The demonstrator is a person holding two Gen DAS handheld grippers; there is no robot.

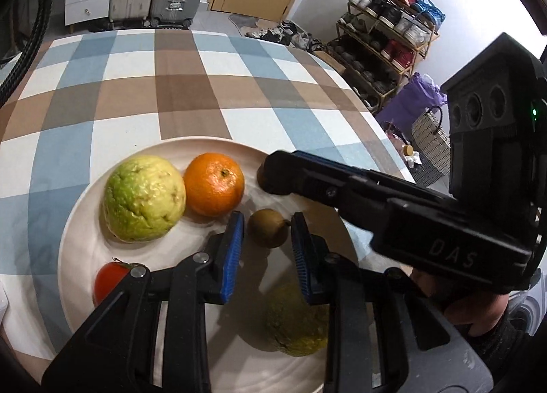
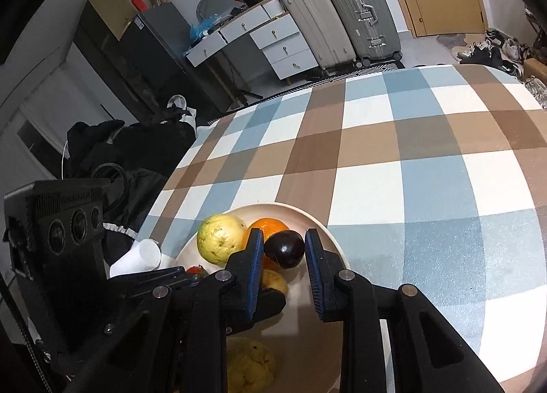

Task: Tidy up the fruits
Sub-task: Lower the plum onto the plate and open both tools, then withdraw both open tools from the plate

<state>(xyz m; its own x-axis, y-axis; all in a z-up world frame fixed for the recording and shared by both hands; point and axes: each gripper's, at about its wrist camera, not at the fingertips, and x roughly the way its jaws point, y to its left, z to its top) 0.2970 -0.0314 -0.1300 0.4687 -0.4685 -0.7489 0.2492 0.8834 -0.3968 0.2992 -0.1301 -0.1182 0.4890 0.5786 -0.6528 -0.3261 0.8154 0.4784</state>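
Both claws point steeply downward, side by side: the left claw [image 1: 267, 222] and the right claw [image 2: 284, 239] each narrowed nearly closed.

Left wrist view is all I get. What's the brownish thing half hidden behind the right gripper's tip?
Observer: A dark round fruit, glossy, on the plate. In the right wrist view it lines up between the fingers of the right gripper; contact can't be told.
Operator: Anything off the plate that I'm missing?
Observer: A white cup, just outside the rim on the guava side.
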